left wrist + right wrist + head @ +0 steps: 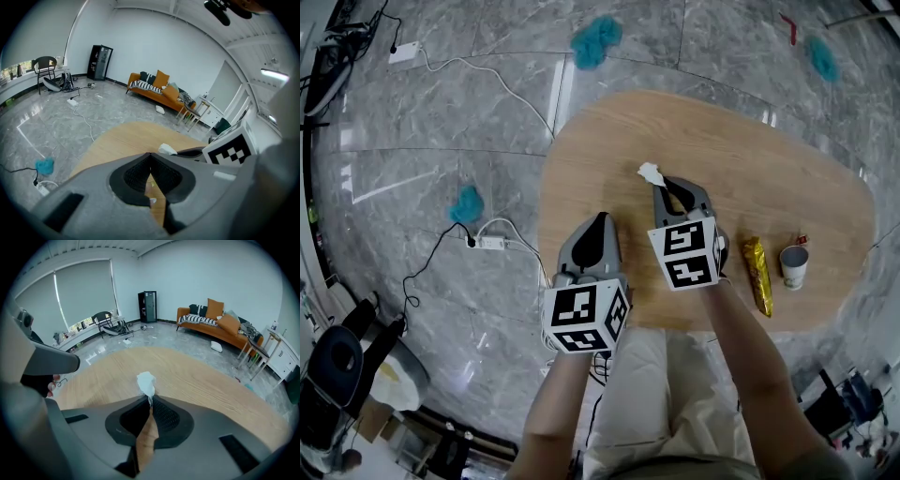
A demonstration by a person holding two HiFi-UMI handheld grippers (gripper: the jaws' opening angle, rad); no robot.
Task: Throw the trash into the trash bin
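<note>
While fingers of the left gripper point(150, 157) touch, the right gripper point(150, 401) pinches a tissue point(146, 382).

Bare tabletop point(750, 159) ahead and leftward, gold wrapper point(757, 275) and paper cup point(793, 266) blocking the right edge

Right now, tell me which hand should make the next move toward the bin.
Right. The right tool is shut on the white tissue; the left tool, beside it, is shut and holds nothing.

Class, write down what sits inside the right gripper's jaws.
A crumpled white tissue sticks out beyond the right gripper, whose jaws are shut on it. The pinched end is covered by the pads.
</note>
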